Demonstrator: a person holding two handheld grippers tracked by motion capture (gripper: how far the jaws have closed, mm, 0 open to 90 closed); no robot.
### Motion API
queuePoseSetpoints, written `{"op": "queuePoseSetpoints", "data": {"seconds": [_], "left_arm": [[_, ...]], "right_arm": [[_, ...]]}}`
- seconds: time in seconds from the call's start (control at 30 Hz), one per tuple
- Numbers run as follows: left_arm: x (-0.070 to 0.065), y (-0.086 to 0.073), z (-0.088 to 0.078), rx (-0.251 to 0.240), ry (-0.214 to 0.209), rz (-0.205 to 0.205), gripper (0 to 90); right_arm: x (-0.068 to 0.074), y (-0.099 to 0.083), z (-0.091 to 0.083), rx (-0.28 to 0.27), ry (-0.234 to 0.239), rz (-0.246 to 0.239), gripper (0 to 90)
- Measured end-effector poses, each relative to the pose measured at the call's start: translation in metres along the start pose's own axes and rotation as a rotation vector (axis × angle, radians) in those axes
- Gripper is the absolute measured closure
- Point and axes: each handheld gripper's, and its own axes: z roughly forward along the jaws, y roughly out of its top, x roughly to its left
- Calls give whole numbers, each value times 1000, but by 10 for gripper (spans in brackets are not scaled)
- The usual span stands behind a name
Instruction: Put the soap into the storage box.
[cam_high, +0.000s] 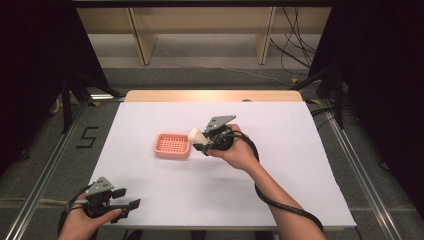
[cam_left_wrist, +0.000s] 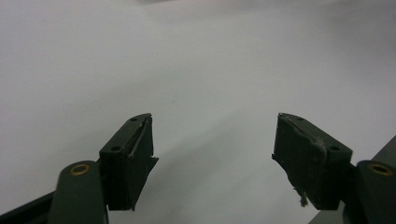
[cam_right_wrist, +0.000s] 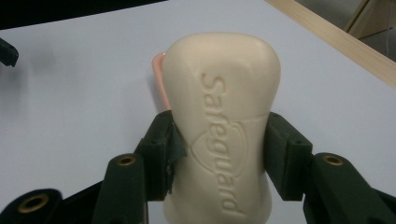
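I see my right gripper (cam_high: 199, 140) held up over the white table (cam_high: 280, 165), just to the right of the pink soap dish (cam_high: 172, 145). Its two black jaws are pinching a cream bar of soap (cam_high: 195, 135). In the right gripper view the soap (cam_right_wrist: 224, 121) stands tall between the jaws, and one pad (cam_right_wrist: 161, 154) presses on each long side. I can read the word "Safeguard" stamped down its front. A bit of the pink dish (cam_right_wrist: 158, 70) peeks out from behind the soap, at its upper left edge.

From the high view, the soap sticks out of the gripper toward the dish and sits right by the dish's right rim. I cannot tell if it touches the rim. The dish has a grid of little holes in its floor and nothing lies in it.

My left gripper (cam_high: 127, 199) is down at the near left corner of the table, well apart from the dish and the soap. Its jaws are spread wide with nothing between them. In the left gripper view I see bare white table between the two pads (cam_left_wrist: 128, 158).

A black cable (cam_high: 280, 202) runs along my right arm.
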Motion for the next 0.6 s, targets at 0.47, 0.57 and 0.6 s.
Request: {"op": "queuePoseSetpoints", "data": {"seconds": [0.47,0.57,0.6], "left_arm": [[0,0,0,1,0,3,283],[0,0,0,1,0,3,283],[0,0,0,1,0,3,283]], "right_arm": [[1,2,11,-6,-4,-3,505],[1,4,13,0,-2,1,505],[2,5,14,0,-1,-2,505]]}}
